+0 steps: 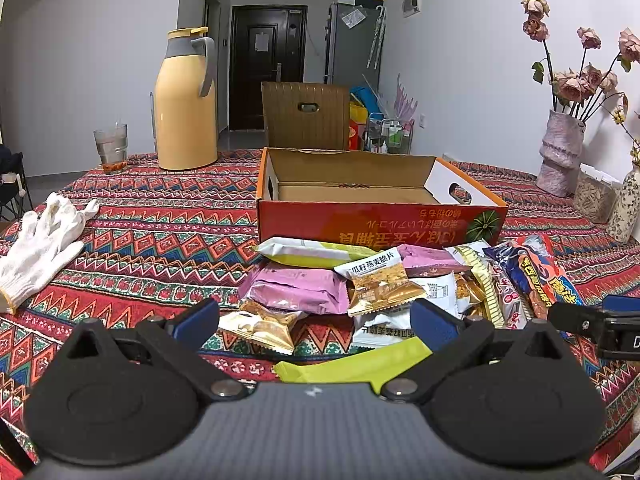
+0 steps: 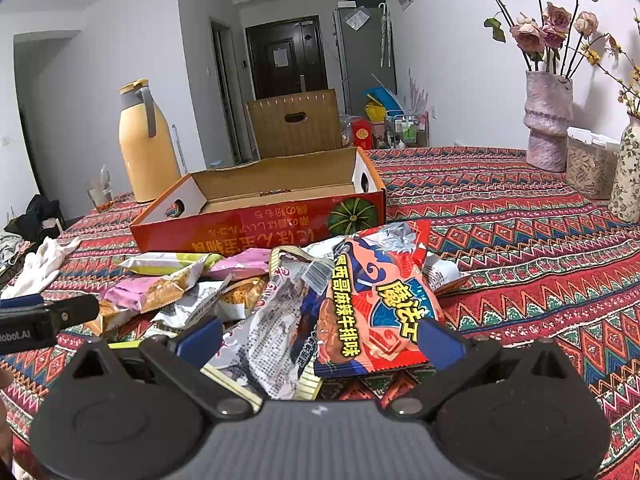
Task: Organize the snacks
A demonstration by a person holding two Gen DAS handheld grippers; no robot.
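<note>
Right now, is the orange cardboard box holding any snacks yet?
Empty as far as visible: the orange cardboard box shows bare cardboard floor, and the snack packets lie piled outside its front wall.

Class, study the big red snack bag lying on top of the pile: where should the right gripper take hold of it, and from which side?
Grip the red snack bag at its flat crimped near edge, coming in low from the front with the open right gripper. It lies flat, topmost, seam toward the fingers.

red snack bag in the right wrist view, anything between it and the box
Nothing visible blocks it. The red snack bag lies on top of the pile just ahead of the open right tongs, and the orange cardboard box sits directly behind the pile, open and empty.
</note>
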